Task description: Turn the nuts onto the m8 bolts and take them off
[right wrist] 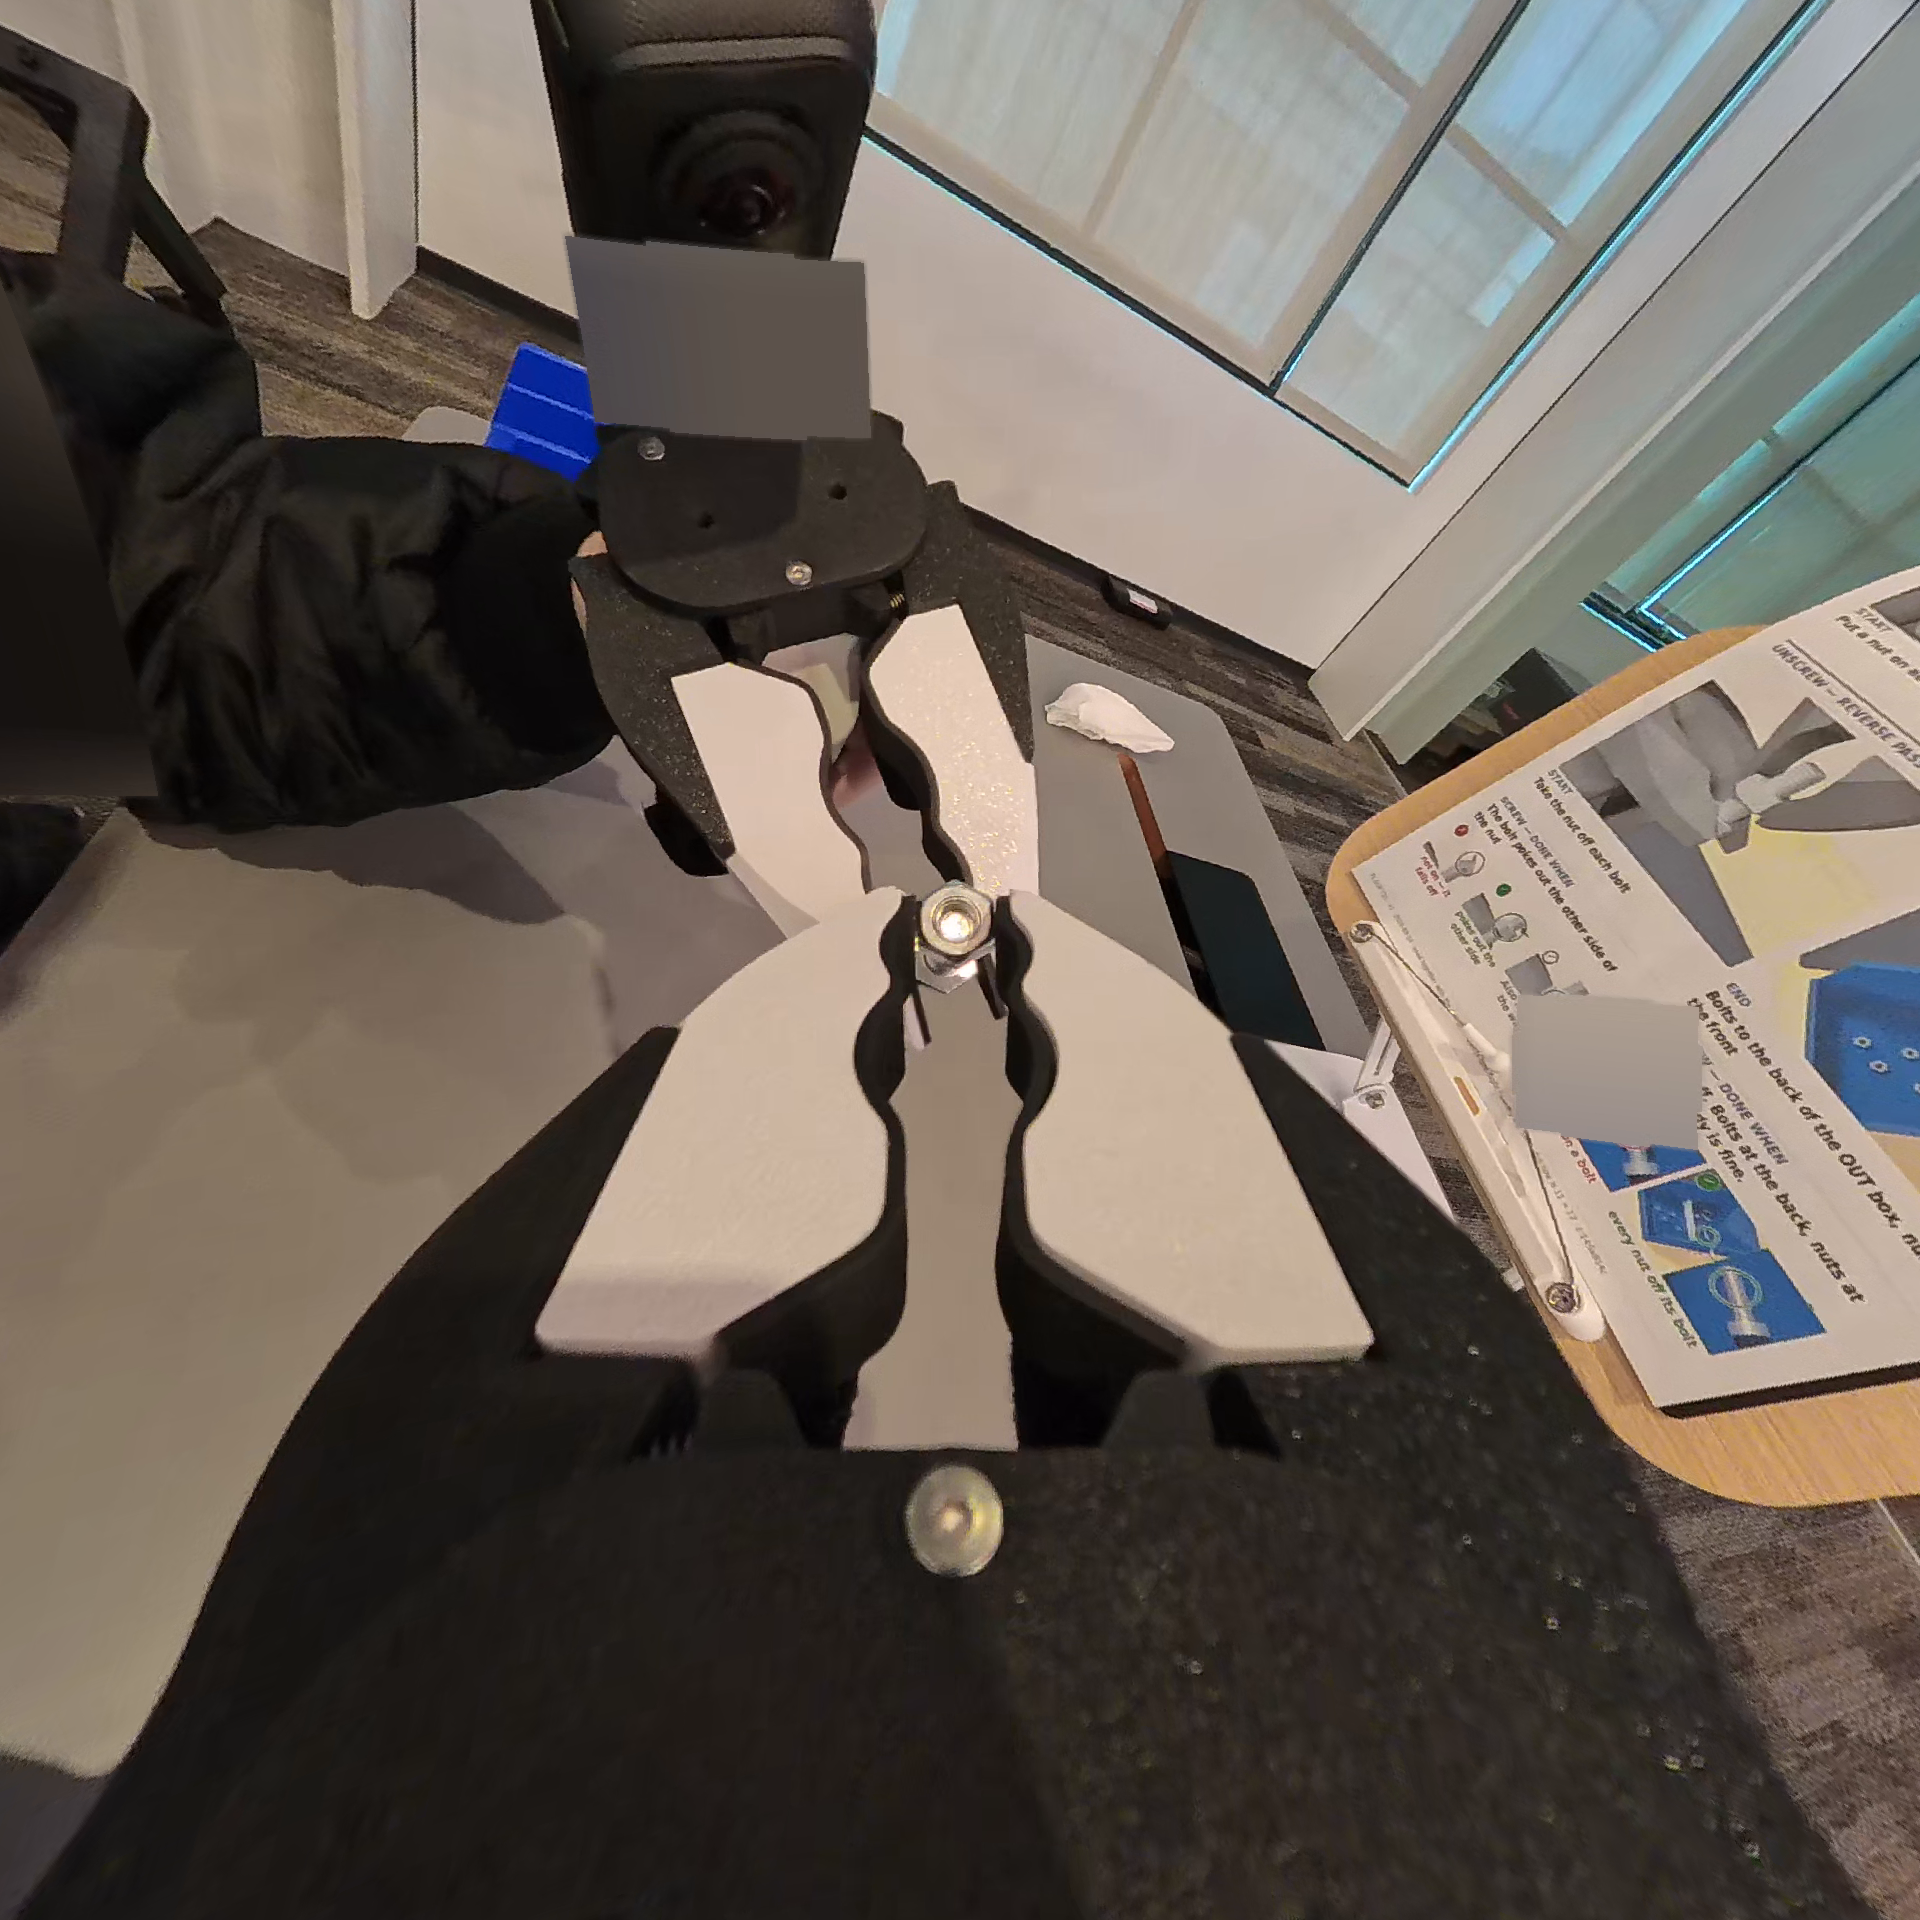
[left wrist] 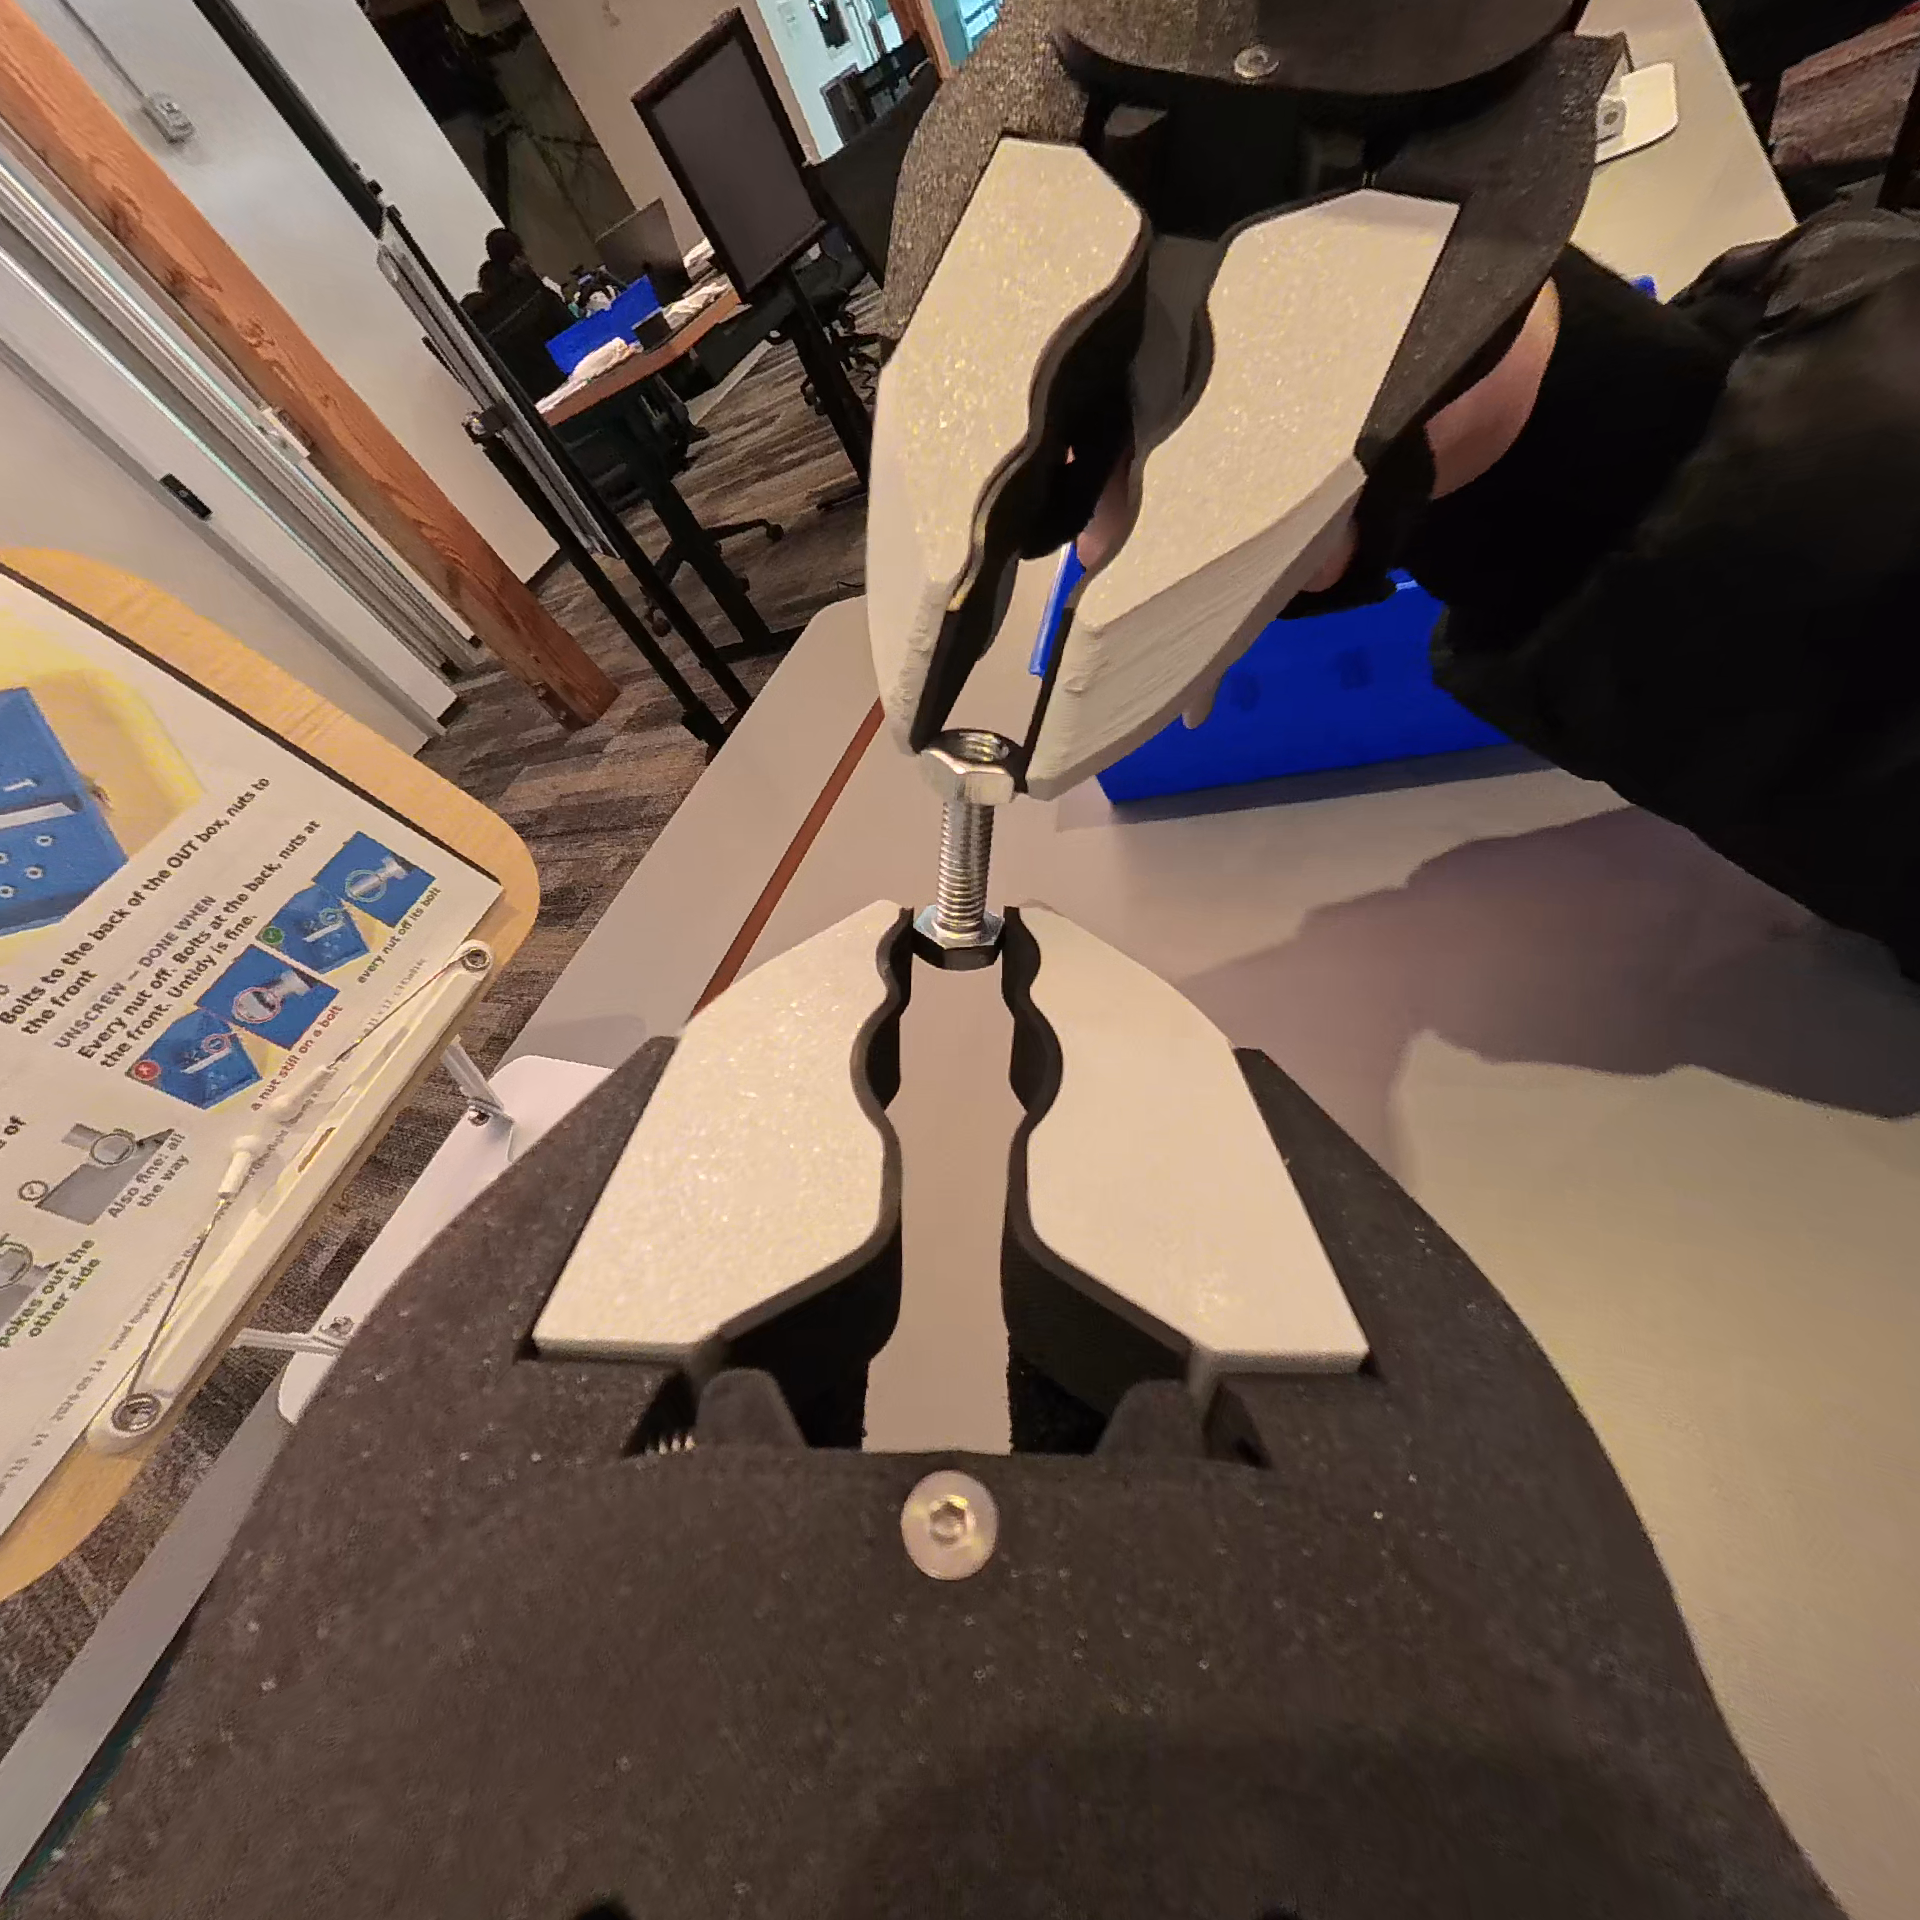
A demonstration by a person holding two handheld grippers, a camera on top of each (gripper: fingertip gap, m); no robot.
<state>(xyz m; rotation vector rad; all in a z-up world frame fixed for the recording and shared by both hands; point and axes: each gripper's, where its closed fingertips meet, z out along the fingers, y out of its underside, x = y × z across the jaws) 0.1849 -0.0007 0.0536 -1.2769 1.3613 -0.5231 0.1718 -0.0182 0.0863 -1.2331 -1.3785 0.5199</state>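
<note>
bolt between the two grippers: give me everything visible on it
The bolt is bright silver metal with a hex head and a threaded shank. In the left wrist view the left gripper clamps its head between the fingertips, and the shank runs away from that camera, above the grey table. At the far end a silver hex nut, clamped by the right gripper, sits on the thread tip.

— What is getting lost from sight here?

— The bolt point(left wrist: 964, 868) is showing its threads in the left wrist view, but its head is sitting down between dark pads. In the right wrist view the nut point(right wrist: 955, 923) is covering nearly the whole shank.

— And at the edges?

— The instruction sheet point(left wrist: 156, 997) is running off the left border (its small pictures are too tiny to make out), and the blue bin point(left wrist: 1320, 717) is hiding behind a gloved hand point(left wrist: 1538, 468).
</note>
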